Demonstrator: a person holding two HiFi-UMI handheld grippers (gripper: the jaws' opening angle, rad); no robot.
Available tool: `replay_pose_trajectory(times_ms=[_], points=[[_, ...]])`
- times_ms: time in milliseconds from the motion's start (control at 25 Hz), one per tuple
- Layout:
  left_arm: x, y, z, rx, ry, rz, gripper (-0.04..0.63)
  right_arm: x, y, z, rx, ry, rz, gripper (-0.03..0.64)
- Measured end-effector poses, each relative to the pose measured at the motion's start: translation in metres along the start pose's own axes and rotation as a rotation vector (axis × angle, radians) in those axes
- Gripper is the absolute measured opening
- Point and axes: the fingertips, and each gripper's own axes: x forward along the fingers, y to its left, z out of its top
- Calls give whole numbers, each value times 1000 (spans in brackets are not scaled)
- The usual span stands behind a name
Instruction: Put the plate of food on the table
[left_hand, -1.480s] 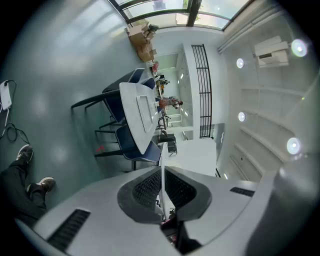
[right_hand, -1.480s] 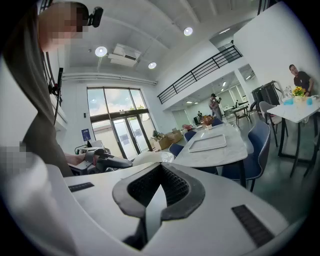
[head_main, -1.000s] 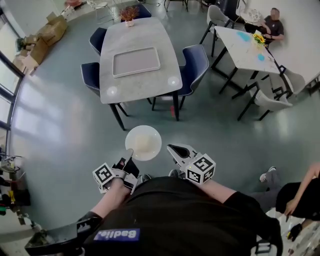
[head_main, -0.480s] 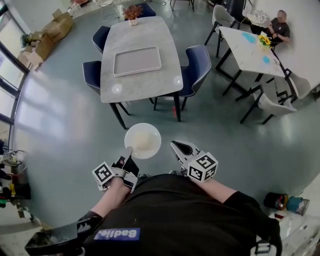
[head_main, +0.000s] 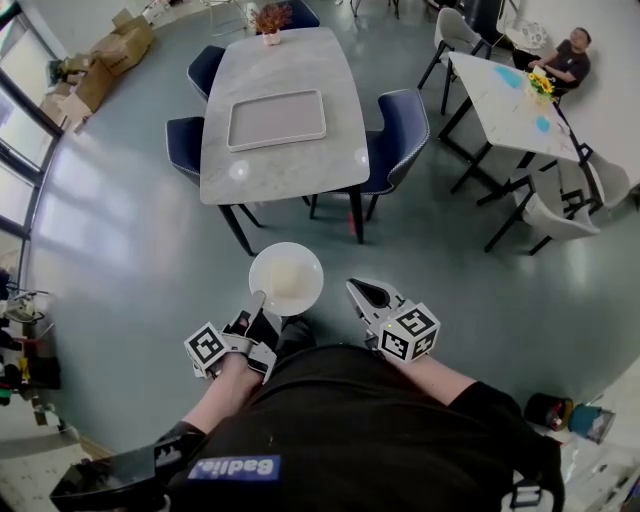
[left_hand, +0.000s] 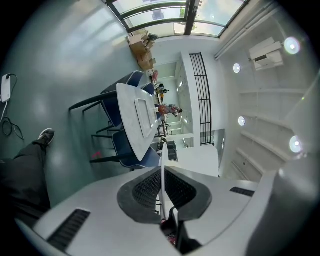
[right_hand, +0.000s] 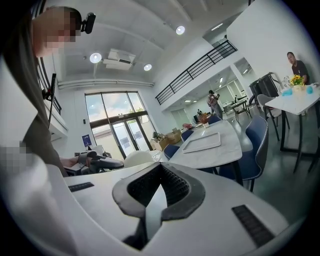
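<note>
A white plate (head_main: 286, 279) with pale food on it hangs over the grey floor in the head view, short of the table's near end. My left gripper (head_main: 258, 305) is shut on its near rim. In the left gripper view the plate (left_hand: 162, 155) shows edge-on between the shut pads, at the left gripper (left_hand: 163, 172). My right gripper (head_main: 362, 293) is beside the plate on the right, apart from it, shut with nothing in it. The right gripper (right_hand: 159, 172) shows closed jaws, with the plate (right_hand: 137, 159) to its left. The long grey marble table (head_main: 275, 165) stands ahead.
A grey tray (head_main: 277, 119) lies on the table and a small potted plant (head_main: 272, 18) stands at its far end. Blue chairs (head_main: 398, 130) flank both sides. A second table (head_main: 505, 100) with a seated person (head_main: 565, 55) is at the right. Cardboard boxes (head_main: 110, 50) are at the far left.
The view has shifted slightly as the person walks, and the table has drifted a little to the right. The left gripper still holds the plate; the right gripper has hardly moved.
</note>
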Motion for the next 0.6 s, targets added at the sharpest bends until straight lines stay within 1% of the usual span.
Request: replay_pose_trajectory(times_ms=[280,600], points=[[31,3,36,13,10,-8,20,37,-21,12,-25,19,-32,11],[78,-1,102,24,65,-25,20,105,-33,37,-56,37,-69,11]])
